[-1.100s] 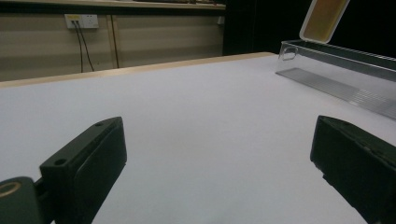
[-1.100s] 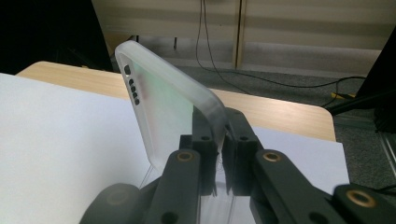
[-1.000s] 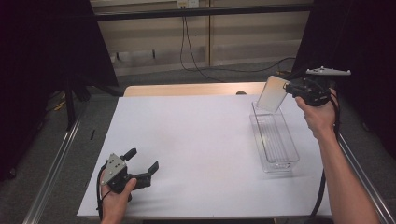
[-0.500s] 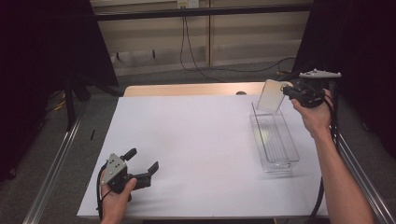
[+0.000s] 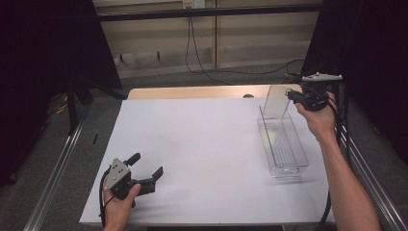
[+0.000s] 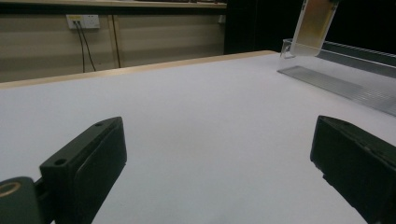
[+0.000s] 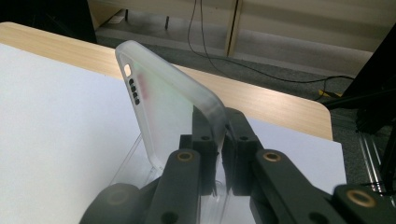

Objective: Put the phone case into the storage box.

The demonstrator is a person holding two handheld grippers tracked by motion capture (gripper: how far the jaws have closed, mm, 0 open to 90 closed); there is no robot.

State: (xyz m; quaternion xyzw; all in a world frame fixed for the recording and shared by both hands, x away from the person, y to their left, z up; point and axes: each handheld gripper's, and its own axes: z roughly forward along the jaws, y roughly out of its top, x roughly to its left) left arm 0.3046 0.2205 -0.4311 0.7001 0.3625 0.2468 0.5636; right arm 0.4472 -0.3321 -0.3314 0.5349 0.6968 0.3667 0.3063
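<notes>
Right gripper view reveals the phone case's (image 7: 159, 107) side cutouts.

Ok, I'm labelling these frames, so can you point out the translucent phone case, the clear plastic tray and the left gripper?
phone case (image 7: 163, 116), right gripper view, on its frosted back panel.
clear plastic tray (image 5: 284, 144), high view, on its ribbed floor.
left gripper (image 5: 146, 168), high view, midway between the tips of its open jaws.

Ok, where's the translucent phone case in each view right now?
High view: phone case upper right, pinched by the right gripper over the far end of the clear tray.
Left gripper view: phone case top right corner, above the tray.
Right gripper view: phone case centre, clamped at its edge.
Shared landmark: the clear tray.
</notes>
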